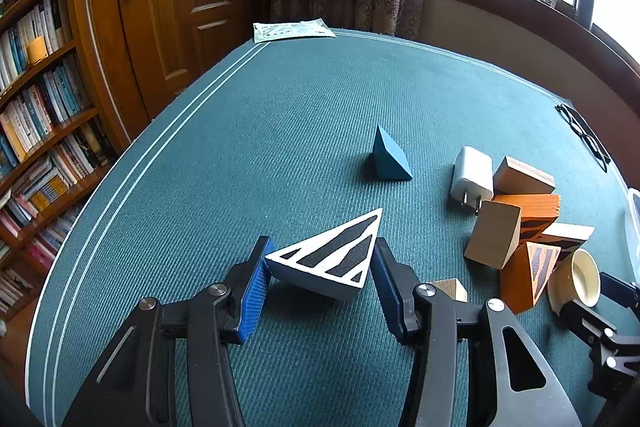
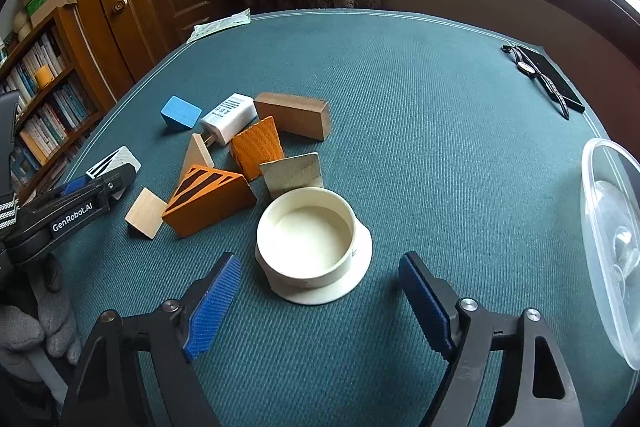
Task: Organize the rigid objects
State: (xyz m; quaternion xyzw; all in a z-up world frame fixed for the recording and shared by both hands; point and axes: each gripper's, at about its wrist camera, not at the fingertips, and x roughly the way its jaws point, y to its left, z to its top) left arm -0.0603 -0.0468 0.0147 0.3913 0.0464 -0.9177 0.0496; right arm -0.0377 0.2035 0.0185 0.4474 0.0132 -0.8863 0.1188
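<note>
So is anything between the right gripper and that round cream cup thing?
Nothing visible. The round cream plastic cup sits on the green tablecloth just ahead of the open right gripper, with bare cloth between. The wooden blocks lie beyond it.

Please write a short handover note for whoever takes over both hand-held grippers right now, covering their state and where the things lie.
Left hand-held gripper: shut on the white triangular wooden block with black stripes, lifted off the green table mat.
Right hand-held gripper: open, empty, just behind the cream round plastic cup.
Clear plastic container: at the right edge; no blocks visible inside.
Still loose: the blue wedge, white charger plug and the heap of orange and plain wooden blocks.
Done: nothing visibly sorted.
Left: place the held block, then the rest.
</note>
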